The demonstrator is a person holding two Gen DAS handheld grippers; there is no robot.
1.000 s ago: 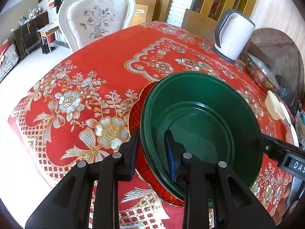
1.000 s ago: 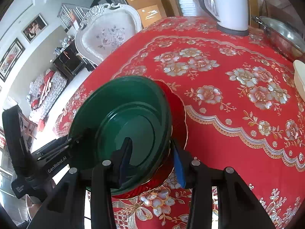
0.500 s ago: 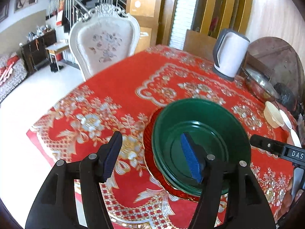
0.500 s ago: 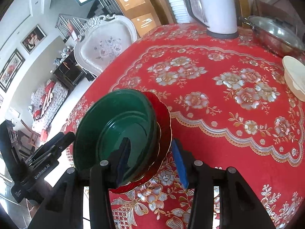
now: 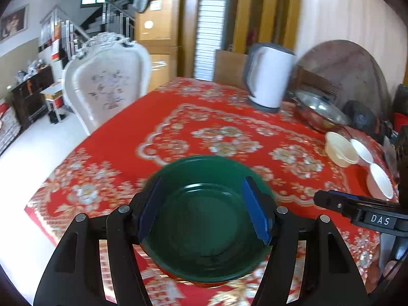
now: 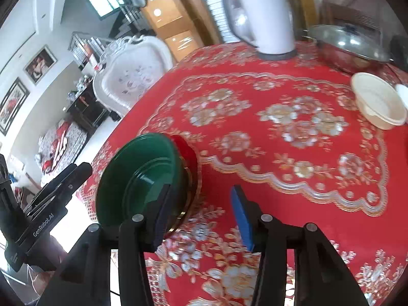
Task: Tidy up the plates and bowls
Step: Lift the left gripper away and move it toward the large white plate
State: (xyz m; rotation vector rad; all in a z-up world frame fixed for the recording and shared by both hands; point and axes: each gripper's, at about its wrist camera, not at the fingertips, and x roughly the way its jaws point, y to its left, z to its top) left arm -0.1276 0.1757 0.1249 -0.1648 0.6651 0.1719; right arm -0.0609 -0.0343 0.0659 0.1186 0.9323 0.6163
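Note:
A dark green bowl (image 5: 206,229) rests on a red plate (image 6: 190,158) near the front left corner of the red flowered tablecloth (image 5: 229,117). In the left wrist view my left gripper (image 5: 202,210) hovers above the bowl, open, its blue pads (image 5: 255,214) wide apart with nothing held. The right wrist view shows the green bowl (image 6: 142,178) to the left of my right gripper (image 6: 201,216). Its jaws are opening, with only cloth and the plate's edge behind the gap. Each gripper shows in the other's view: the right gripper (image 5: 357,210) and the left gripper (image 6: 51,196).
A cream bowl (image 5: 341,151) and two small white bowls (image 5: 380,181) sit at the right side of the table. A white kettle (image 5: 270,76) and a lidded steel pot (image 5: 318,112) stand at the back. A white ornate chair (image 5: 107,84) is at the table's left.
My left gripper let go of the green bowl's rim, opened wide and lifted back. My right gripper widened and drew off the rim toward the right. The bowl stays on the red plate.

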